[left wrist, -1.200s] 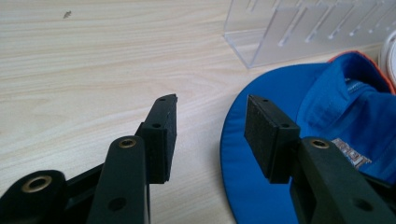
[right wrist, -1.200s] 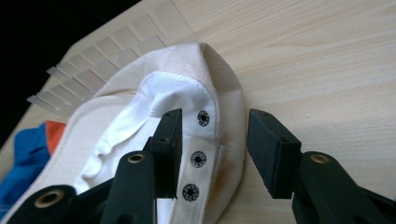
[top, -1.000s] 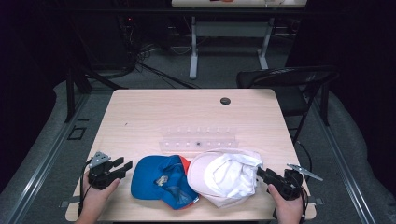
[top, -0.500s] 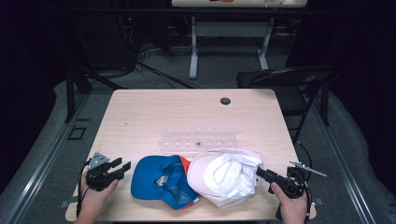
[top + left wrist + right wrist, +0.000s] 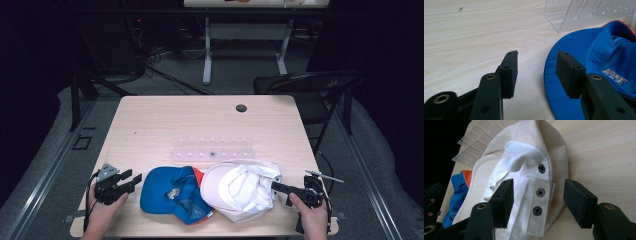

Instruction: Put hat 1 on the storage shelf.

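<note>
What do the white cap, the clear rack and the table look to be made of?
White cap: woven cloth, matte, with stitched seams and dark metal-looking snaps. Clear rack: see-through, glossy, likely acrylic or similar plastic. Table: pale wood-grain top, smooth; probably laminate, though the pictures can't settle it.

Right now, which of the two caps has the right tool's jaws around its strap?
The white cap: the right tool straddles its snap strap; the blue cap lies beside the left tool.

Dim room, grey floor (image 5: 45, 150)

Pale wooden desk (image 5: 165, 120); black folding chair (image 5: 310, 87) at two o'clock, white-legged table (image 5: 245, 30) at twelve.
</note>
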`<state>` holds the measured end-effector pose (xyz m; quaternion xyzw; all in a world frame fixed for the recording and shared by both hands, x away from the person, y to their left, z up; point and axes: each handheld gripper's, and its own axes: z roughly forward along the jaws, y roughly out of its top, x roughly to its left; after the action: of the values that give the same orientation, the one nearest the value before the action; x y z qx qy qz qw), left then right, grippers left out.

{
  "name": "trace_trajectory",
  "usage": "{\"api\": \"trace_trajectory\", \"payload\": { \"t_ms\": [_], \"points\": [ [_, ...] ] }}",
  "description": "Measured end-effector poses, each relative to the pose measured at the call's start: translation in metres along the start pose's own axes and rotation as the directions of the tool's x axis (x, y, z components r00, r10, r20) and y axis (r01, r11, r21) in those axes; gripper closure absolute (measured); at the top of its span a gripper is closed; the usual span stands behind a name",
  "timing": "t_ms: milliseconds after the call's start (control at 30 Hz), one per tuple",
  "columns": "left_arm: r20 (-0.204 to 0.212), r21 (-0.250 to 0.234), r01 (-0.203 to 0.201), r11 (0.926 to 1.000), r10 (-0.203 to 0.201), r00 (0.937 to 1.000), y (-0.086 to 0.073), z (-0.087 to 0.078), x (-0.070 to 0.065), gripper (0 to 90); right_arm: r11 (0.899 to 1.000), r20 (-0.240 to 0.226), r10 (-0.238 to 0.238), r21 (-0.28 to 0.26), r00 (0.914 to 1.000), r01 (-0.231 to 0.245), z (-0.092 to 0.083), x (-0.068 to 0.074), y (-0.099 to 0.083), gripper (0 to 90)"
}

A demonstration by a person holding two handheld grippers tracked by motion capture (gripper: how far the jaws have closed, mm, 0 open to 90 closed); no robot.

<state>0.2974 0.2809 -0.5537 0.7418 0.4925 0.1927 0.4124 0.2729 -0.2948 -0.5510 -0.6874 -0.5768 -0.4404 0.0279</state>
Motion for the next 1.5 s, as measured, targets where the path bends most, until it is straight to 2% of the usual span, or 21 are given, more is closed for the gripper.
{"api": "trace_trajectory", "payload": {
  "t_ms": [33,67,300,367,400,600,633,667,700,767,900,1067,1500],
  "points": [
    [0.0,0.001,0.0,1.0,0.0,1.0,0.0,0.0,0.0,53.1,1.0,0.0,0.0,0.0,1.0,0.0,0.0,0.0,0.0,41.5],
    [-0.001,0.001,0.001,1.0,-0.001,1.0,0.0,0.001,0.0,53.1,1.0,-0.013,0.022,0.004,0.9997,-0.022,0.004,-0.001,0.0,41.4],
    [-0.001,0.0,0.003,1.0,-0.003,1.0,0.0,0.001,0.0,53.1,0.998,-0.037,0.019,0.053,0.9991,-0.017,0.016,-0.004,0.002,41.2],
    [-0.002,0.002,0.003,1.0,-0.003,1.0,0.0,0.001,0.0,53.1,0.999,-0.044,0.028,0.044,0.9987,-0.026,0.019,-0.003,0.002,41.3],
    [-0.002,0.002,0.002,1.0,-0.002,1.0,0.0,0.001,0.0,53.1,0.998,-0.056,0.021,0.056,0.9982,-0.018,0.02,-0.005,0.003,41.2],
    [0.0,0.001,0.001,1.0,-0.001,1.0,0.0,0.001,0.0,53.1,0.998,-0.06,0.03,0.06,0.9978,-0.026,0.023,-0.005,0.005,41.2],
    [0.001,0.0,0.002,1.0,-0.002,1.0,0.0,0.001,0.0,53.1,0.997,-0.039,0.006,0.08,0.9992,-0.003,0.021,-0.005,0.007,41.3],
    [0.001,0.0,0.002,1.0,-0.002,1.0,0.0,0.001,0.0,53.1,0.997,-0.039,0.006,0.08,0.9992,-0.003,0.021,-0.005,0.007,41.3],
    [0.0,0.001,0.002,1.0,-0.002,1.0,0.0,0.001,0.0,53.1,0.998,-0.077,0.029,0.057,0.9966,-0.025,0.022,-0.003,0.007,41.6],
    [-0.001,0.002,0.002,1.0,-0.002,1.0,-0.001,0.001,0.0,53.0,0.998,-0.088,0.021,0.057,0.9958,-0.016,0.02,0.001,0.008,41.5],
    [-0.001,0.001,0.0,1.0,0.0,1.0,-0.001,0.002,0.0,53.1,0.999,-0.095,0.02,0.05,0.9953,-0.016,0.015,0.007,0.009,42.4],
    [-0.001,0.001,-0.001,1.0,0.001,1.0,-0.001,0.002,-0.001,53.1,0.999,-0.129,0.002,0.053,0.9916,0.005,0.006,0.014,0.014,43.0],
    [-0.004,0.002,-0.001,1.0,0.001,1.0,-0.001,0.002,-0.001,53.0,0.998,-0.169,0.019,0.059,0.9855,-0.009,-0.011,0.029,0.025,52.1]
  ]
}}
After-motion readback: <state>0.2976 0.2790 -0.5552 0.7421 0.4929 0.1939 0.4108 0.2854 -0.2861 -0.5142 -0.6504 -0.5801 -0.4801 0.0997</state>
